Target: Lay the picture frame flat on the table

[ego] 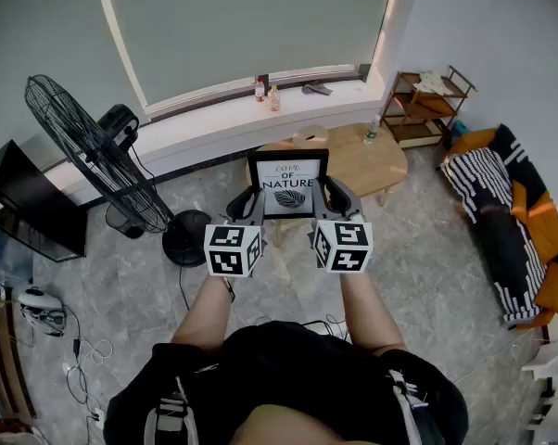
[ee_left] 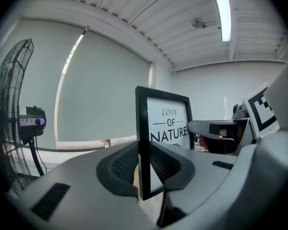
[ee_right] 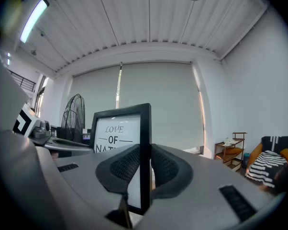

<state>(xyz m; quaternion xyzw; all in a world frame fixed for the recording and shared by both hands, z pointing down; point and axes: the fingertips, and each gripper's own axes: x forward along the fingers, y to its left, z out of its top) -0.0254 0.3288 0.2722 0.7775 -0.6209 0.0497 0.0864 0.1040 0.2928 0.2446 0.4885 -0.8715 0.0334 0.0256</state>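
Picture frame (ego: 288,185) is held upright in the air between both grippers, printed face turned toward the person. "LOVE OF NATURE" can be read on it.

Left gripper (ego: 251,197): jaws are closed on the frame's left side edge. In the left gripper view the black edge (ee_left: 143,143) is seen clamped between the two ribbed pads (ee_left: 122,164).

Right gripper (ego: 330,197): jaws are closed on the frame's right side edge. In the right gripper view the edge (ee_right: 145,147) is seen pinched between the pads (ee_right: 125,166).

Both grippers are held roughly level, side by side, marker cubes (ego: 233,248) toward the person.

The frame is seen in front of the near edge of the round wooden desk (ego: 372,160). Whether its bottom edge touches the desk cannot be told. It is not yet laid flat.

A bottle (ego: 371,134) stands at the desk's far side. A standing fan (ego: 89,151) is on the floor to the left. A wooden shelf (ego: 425,108) and a striped sofa (ego: 501,221) are to the right.
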